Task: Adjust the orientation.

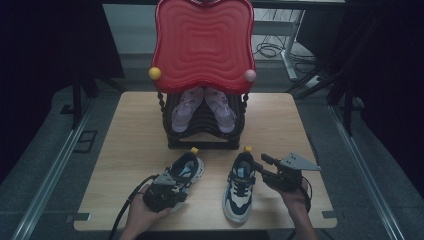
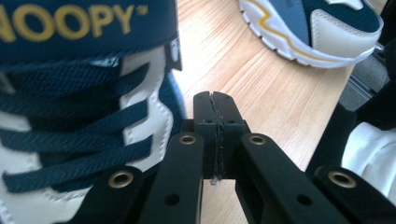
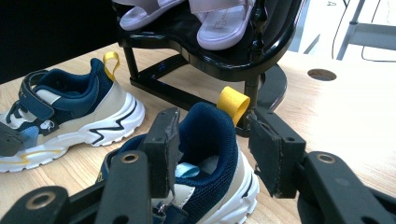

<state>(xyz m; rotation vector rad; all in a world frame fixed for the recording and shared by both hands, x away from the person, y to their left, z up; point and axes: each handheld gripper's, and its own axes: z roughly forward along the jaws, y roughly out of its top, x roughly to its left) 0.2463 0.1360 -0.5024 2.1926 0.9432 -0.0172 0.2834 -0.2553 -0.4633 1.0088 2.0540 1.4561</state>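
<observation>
- Two blue-and-white sneakers sit on the table [image 1: 130, 130] in front of the black shoe rack [image 1: 204, 141], toes toward me, heel loops at the rack, probably lined up for shelving
- Left gripper [image 2: 215, 108] has its jaws pressed flat together on nothing, beside the left sneaker [image 2: 79, 140] and its laces; I judge I'm nudging, not gripping
- Right gripper [image 3: 212, 154] has its jaws wide apart either side of the right sneaker [image 3: 205, 140] heel collar, pads not touching, ready to pinch
- Pink sandals [image 1: 200, 107] already fill the shelf under the red tray [image 1: 202, 42]
</observation>
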